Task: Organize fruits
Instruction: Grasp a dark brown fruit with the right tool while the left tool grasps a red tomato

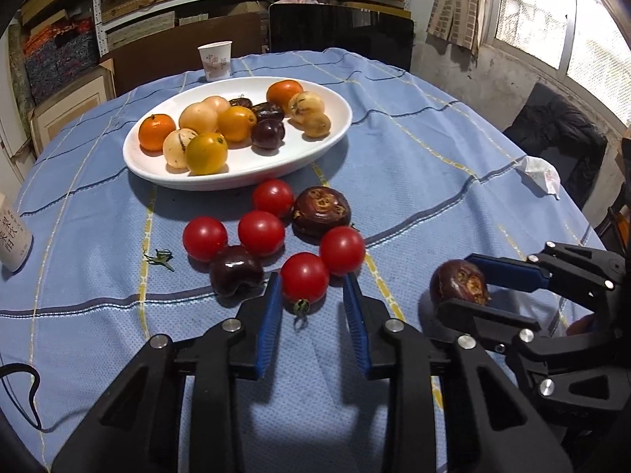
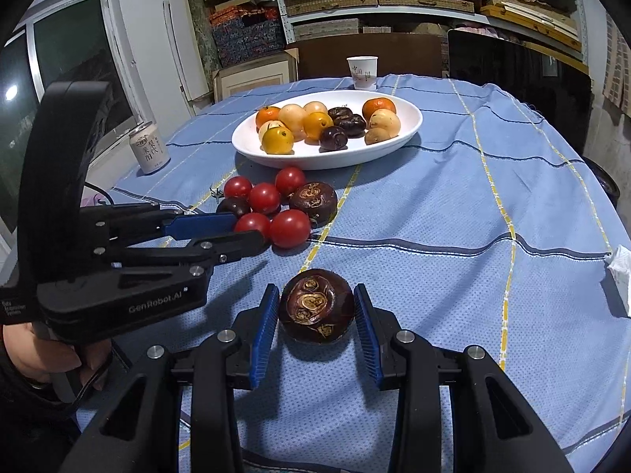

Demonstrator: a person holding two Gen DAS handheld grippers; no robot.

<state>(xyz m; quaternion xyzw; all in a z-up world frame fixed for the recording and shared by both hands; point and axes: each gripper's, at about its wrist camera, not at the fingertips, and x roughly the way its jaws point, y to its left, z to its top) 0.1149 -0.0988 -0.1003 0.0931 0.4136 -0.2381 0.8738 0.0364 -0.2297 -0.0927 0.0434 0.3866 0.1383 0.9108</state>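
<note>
A white oval plate (image 1: 303, 157) (image 2: 410, 128) holds several orange, yellow, pale and dark fruits. In front of it on the blue cloth lie several red tomatoes, a dark water chestnut (image 1: 321, 209) (image 2: 313, 197) and a dark plum (image 1: 236, 270). My left gripper (image 1: 312, 287) is open with a red tomato (image 1: 304, 278) between its fingertips. My right gripper (image 2: 316, 299) (image 1: 461, 282) is open around a second water chestnut (image 2: 316, 305) (image 1: 457, 282) that rests on the cloth. The pads stand close to its sides; contact is unclear.
A paper cup (image 1: 215, 60) (image 2: 362, 72) stands behind the plate. A drink can (image 2: 149, 148) (image 1: 12, 236) stands at the table's left. A crumpled tissue (image 1: 540, 171) (image 2: 619, 270) lies at the right. A green stem scrap (image 1: 159, 257) lies left of the tomatoes. Chairs and shelves stand beyond.
</note>
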